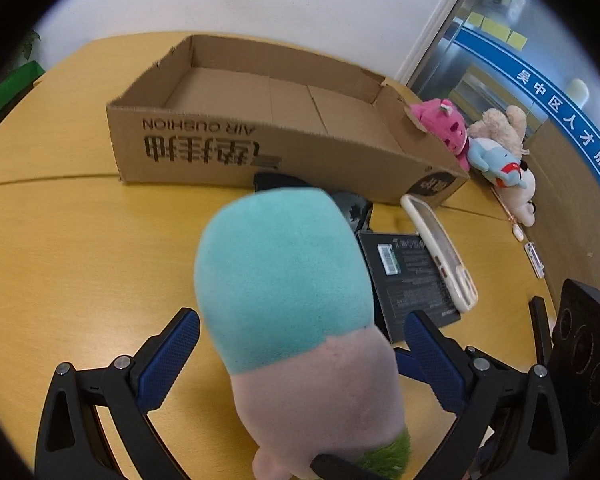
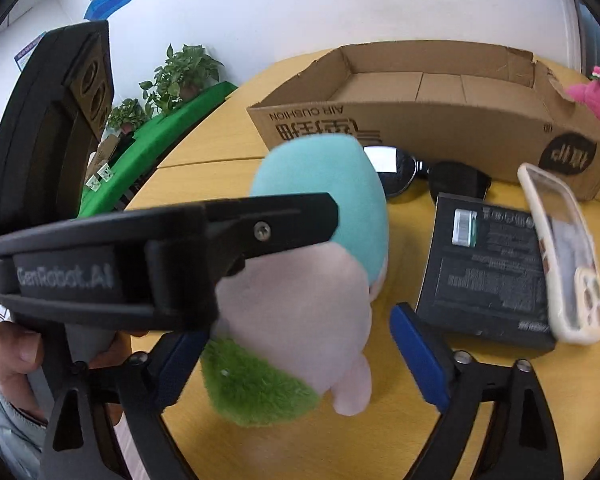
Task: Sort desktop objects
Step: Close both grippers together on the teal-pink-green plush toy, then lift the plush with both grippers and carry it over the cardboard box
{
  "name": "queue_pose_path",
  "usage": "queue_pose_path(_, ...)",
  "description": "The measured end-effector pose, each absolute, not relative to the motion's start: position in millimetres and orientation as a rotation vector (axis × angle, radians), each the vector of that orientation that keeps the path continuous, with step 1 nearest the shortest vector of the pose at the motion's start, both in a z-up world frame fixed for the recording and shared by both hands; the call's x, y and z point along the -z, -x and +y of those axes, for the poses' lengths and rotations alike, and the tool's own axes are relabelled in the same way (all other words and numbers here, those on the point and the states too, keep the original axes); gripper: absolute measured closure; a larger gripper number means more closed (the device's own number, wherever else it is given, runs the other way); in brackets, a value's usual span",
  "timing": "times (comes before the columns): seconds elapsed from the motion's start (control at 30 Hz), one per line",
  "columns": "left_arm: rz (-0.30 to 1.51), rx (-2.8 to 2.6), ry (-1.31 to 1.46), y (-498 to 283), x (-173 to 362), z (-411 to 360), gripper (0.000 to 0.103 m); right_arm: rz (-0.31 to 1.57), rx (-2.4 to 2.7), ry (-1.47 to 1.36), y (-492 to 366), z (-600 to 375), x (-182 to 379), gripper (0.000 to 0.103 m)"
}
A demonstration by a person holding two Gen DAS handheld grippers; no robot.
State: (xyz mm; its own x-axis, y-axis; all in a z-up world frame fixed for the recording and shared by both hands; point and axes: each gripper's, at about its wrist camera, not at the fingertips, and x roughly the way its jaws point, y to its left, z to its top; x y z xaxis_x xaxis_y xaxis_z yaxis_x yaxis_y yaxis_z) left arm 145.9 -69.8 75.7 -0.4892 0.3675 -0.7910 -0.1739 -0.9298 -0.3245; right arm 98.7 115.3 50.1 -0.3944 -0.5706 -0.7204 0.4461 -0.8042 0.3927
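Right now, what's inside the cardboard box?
The cardboard box shows only its bare brown floor and flap seams. The strip just behind its near wall is hidden in both views, so something flat there can't be ruled out.

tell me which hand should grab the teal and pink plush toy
Left. The teal and pink plush toy sits centred between the open left claw's pads. From the right wrist it sits off-centre in the right claw, with the left claw crossing in front.
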Motion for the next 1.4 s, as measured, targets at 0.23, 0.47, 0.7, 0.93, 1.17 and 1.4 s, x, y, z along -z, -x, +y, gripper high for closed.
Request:
queue_pose_path(0.23,-0.420,-2.368,1.431,-146,-59,-77,0.015,-0.146,2.208,-1.184,-121,111,-54,0.024)
queue_pose_path(0.47,-0.410,-2.362,1.426,-152,-62,-75,0.030,-0.145,2.232,-1.166,-125,108,-46,0.035)
queue_pose_path(0.7,-0.539,-2.286,1.479,-190,-71,-64,0.029,-0.018,2.228,-1.217,-155,107,-65,0.041)
queue_pose_path(0.93,-0.526,-2.254,1.519,-189,-65,-66,0.020,-0.037,2.224,-1.303,-163,127,-60,0.005)
queue_pose_path(1.17,-0.514,-2.188,1.478,-177,-50,-64,0.033,-0.019,2.144,-1.267,-144,113,-51,0.037)
queue_pose_path(1.4,-0.458,-2.298,1.371,-177,-101,-63,0.037,-0.003,2.172,-1.201,-145,111,-80,0.045)
